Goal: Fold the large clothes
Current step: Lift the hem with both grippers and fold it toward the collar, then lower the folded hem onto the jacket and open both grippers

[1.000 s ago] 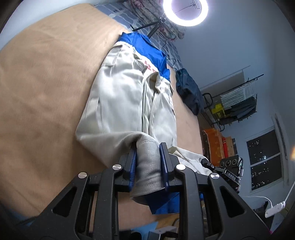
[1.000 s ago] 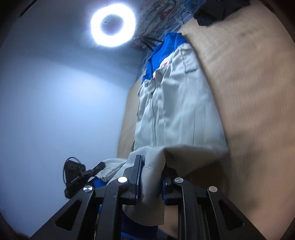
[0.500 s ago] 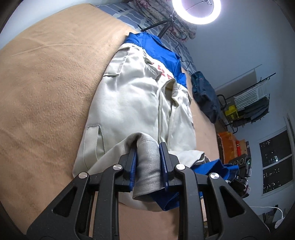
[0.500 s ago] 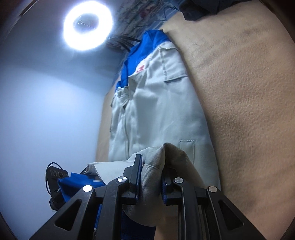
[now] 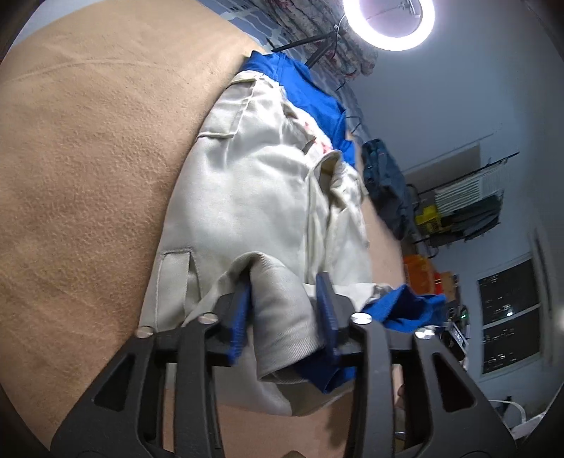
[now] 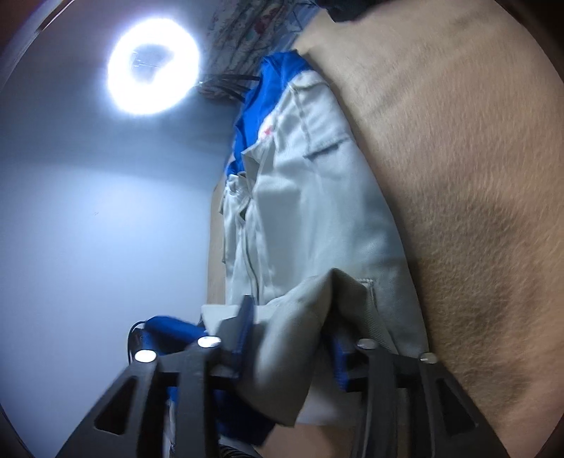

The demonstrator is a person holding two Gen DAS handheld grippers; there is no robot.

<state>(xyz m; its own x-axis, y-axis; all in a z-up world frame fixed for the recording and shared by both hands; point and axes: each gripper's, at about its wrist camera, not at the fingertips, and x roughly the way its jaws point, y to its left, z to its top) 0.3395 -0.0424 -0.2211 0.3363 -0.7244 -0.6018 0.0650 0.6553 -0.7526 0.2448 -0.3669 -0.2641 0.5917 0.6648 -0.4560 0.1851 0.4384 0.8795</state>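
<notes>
jacket (image 5: 246,197) folded, both grippers — just opening

Jacket (image 5: 253,197) on blanket (image 5: 88,169); ring light (image 5: 389,21) behind.

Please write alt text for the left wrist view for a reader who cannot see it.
The left gripper, its jaws just opened, straddles a fold of the grey-and-blue jacket spread on a tan blanket. A ring light glows above.
</notes>
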